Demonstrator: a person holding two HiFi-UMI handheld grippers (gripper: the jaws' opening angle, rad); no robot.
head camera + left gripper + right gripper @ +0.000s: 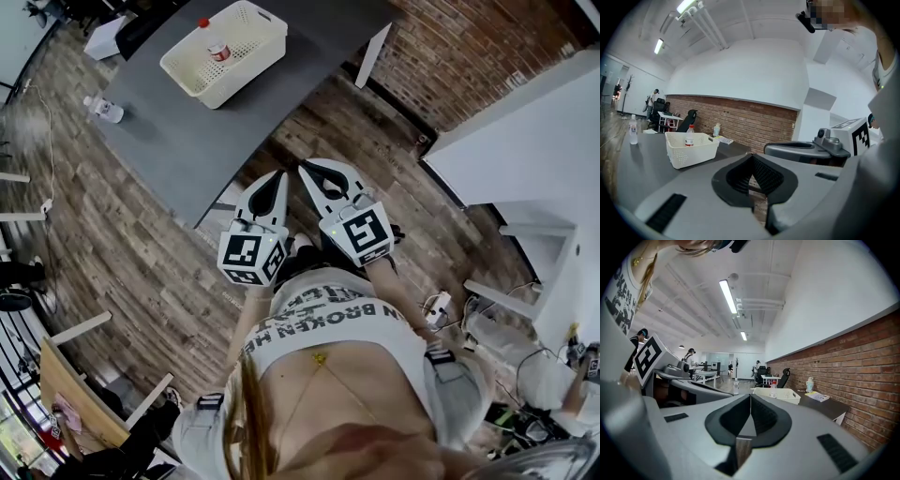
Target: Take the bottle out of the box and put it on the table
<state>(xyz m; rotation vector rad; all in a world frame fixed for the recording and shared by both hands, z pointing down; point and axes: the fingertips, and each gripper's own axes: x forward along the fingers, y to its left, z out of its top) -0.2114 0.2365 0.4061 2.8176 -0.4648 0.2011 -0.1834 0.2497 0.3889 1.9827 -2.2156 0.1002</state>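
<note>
While the person stands short of the near corner of the dark desk [178, 141], nothing of the task looks begun, and the layout suggests why. The desk carries the white slotted box [246, 73] toward its far edge, well out of reach from here, so both tools are probably just being carried forward rather than working. The left tool [278, 176] and the right tool [305, 167] are held side by side, nearly level, tips aimed at the desk. Each has its jaws closed together with nothing between them, a sensible travelling posture, though whichever is used must open before it can take anything. The bottle [217, 47] stands upright inside the box, its red cap rising to about rim level, which should leave the neck free for a grasp from above or from the side. A second clear bottle [103, 109] stands by the desk's left edge, well apart from the box, leaving bare desk beside the box for the set-down.
</note>
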